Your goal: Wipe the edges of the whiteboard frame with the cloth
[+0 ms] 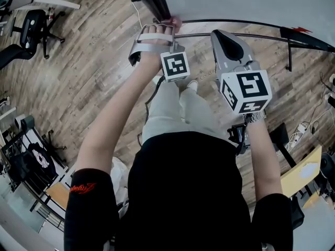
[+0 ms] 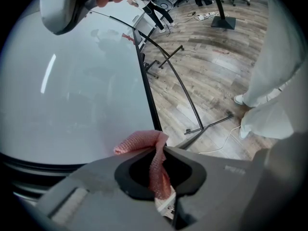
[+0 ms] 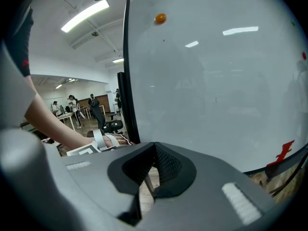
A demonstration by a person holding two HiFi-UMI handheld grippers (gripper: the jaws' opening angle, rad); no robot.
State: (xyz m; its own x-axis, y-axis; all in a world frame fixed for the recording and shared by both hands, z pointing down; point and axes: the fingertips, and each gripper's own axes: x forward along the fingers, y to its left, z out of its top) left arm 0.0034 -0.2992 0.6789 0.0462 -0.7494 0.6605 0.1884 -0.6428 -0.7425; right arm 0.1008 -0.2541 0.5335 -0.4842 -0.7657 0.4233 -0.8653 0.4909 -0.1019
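The whiteboard (image 1: 251, 1) stands ahead on a rolling stand, its black frame (image 1: 154, 1) running along the side edge. My left gripper (image 1: 168, 26) is shut on a pink cloth (image 1: 175, 21), which is pressed to the frame's lower corner. In the left gripper view the cloth (image 2: 150, 150) hangs folded between the shut jaws, right beside the black frame (image 2: 147, 90). My right gripper (image 1: 221, 36) hovers to the right, jaws shut and empty, pointing at the white surface (image 3: 216, 81); the frame edge (image 3: 126, 81) is at its left.
The stand's black legs and bars (image 2: 192, 109) spread over the wooden floor. An orange magnet (image 3: 160, 18) and a red mark (image 3: 285, 153) are on the board. Office chairs (image 1: 31, 27) stand at far left, a power strip (image 1: 298, 135) at right.
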